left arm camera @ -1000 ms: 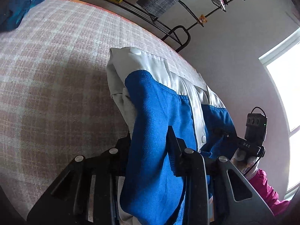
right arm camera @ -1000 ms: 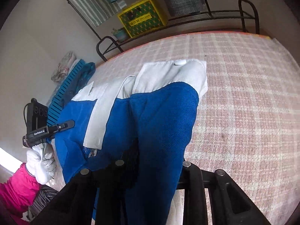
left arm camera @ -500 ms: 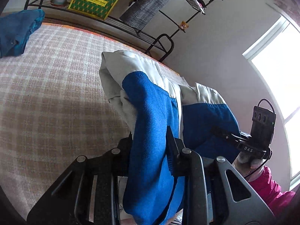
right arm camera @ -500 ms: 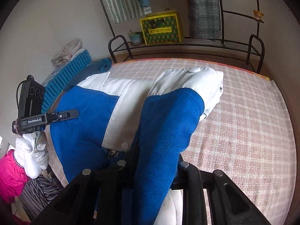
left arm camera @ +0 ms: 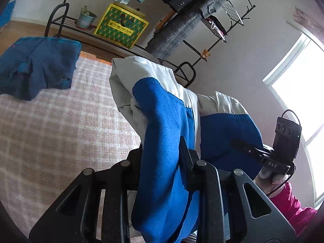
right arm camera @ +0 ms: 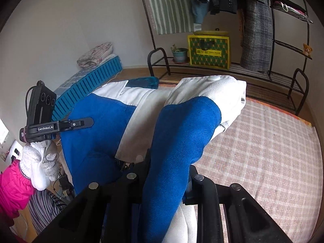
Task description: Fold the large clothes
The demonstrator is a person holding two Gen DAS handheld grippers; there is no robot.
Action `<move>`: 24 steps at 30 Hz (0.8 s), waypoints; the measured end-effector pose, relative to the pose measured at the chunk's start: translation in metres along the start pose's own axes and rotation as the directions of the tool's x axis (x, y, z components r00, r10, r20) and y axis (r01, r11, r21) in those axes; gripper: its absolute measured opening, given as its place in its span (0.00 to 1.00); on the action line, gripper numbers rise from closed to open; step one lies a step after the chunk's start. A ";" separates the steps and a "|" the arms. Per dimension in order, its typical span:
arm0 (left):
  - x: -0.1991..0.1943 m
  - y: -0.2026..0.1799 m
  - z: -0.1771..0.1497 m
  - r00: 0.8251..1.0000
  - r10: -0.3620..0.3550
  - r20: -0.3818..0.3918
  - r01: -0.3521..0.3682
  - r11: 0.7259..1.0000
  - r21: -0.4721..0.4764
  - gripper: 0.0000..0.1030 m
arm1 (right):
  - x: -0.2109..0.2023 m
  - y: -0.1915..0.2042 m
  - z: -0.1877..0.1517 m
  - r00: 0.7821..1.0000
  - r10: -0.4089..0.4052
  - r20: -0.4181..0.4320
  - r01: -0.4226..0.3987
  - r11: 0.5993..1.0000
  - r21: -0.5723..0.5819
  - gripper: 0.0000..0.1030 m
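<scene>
the left gripper (left arm camera: 162,158) is clenched on a thick fold of the blue and white jacket (left arm camera: 162,121), and the right gripper (right arm camera: 168,166) pinches another fold of the same garment (right arm camera: 182,125); the cloth bulges out between both pairs of jaws. the jacket hangs lifted between the two grippers above the pink checked bed cover (right arm camera: 263,151), its white snap-buttoned edge on top.

readable writing: "genrobot.ai" on the device (right arm camera: 40,113) clamped to the left handle, seen from the right wrist, and "das" on the matching device (left arm camera: 285,141) of the right handle, seen from the left wrist. a white-gloved hand (right arm camera: 40,162) with a pink sleeve (right arm camera: 12,190) grips below the first.

a yellow and green patterned box (right arm camera: 208,50) stands on the low shelf of the black clothes rack (right arm camera: 283,40); its yellow label carries print too small to read. just beside it is a potted plant (right arm camera: 178,53). a dark blue garment (left arm camera: 36,64) lies on the far part of the bed.
</scene>
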State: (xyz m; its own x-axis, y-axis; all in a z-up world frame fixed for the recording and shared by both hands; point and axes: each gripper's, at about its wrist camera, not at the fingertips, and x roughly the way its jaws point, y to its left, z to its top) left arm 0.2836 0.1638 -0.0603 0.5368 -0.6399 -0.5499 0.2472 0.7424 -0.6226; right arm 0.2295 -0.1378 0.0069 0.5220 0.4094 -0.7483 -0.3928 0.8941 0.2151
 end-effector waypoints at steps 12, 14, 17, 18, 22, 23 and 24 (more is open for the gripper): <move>-0.081 0.114 0.076 0.986 0.096 0.135 -0.089 0.995 -0.053 0.25 | 0.102 0.102 0.091 0.994 0.110 0.010 -0.108 0.988 -0.107 0.20; -0.089 0.137 0.093 0.982 0.115 0.151 -0.106 0.992 -0.067 0.25 | 0.123 0.122 0.109 0.992 0.123 0.012 -0.120 0.983 -0.136 0.20; -0.099 0.173 0.122 0.974 0.145 0.174 -0.132 0.988 -0.083 0.25 | 0.158 0.146 0.137 0.989 0.146 0.025 -0.140 0.976 -0.169 0.20; -0.100 0.184 0.133 0.970 0.158 0.185 -0.145 0.986 -0.080 0.25 | 0.170 0.152 0.147 0.987 0.156 0.029 -0.150 0.974 -0.167 0.20; -0.096 0.226 0.180 0.955 0.196 0.224 -0.178 0.979 -0.098 0.25 | 0.220 0.170 0.183 0.983 0.177 0.044 -0.168 0.973 -0.160 0.20; -0.094 0.237 0.191 0.952 0.199 0.234 -0.180 0.978 -0.101 0.25 | 0.232 0.174 0.190 0.982 0.180 0.050 -0.170 0.973 -0.157 0.20; -0.090 0.247 0.202 0.949 0.204 0.240 -0.183 0.977 -0.105 0.25 | 0.243 0.177 0.198 0.982 0.183 0.057 -0.172 0.973 -0.155 0.20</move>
State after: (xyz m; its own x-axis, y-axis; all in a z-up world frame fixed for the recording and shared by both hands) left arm 0.4587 0.4447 -0.0521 0.7534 -0.4086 -0.5152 0.0588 0.8222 -0.5661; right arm 0.4368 0.1562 -0.0128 0.4834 0.5755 -0.6597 -0.5893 0.7712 0.2409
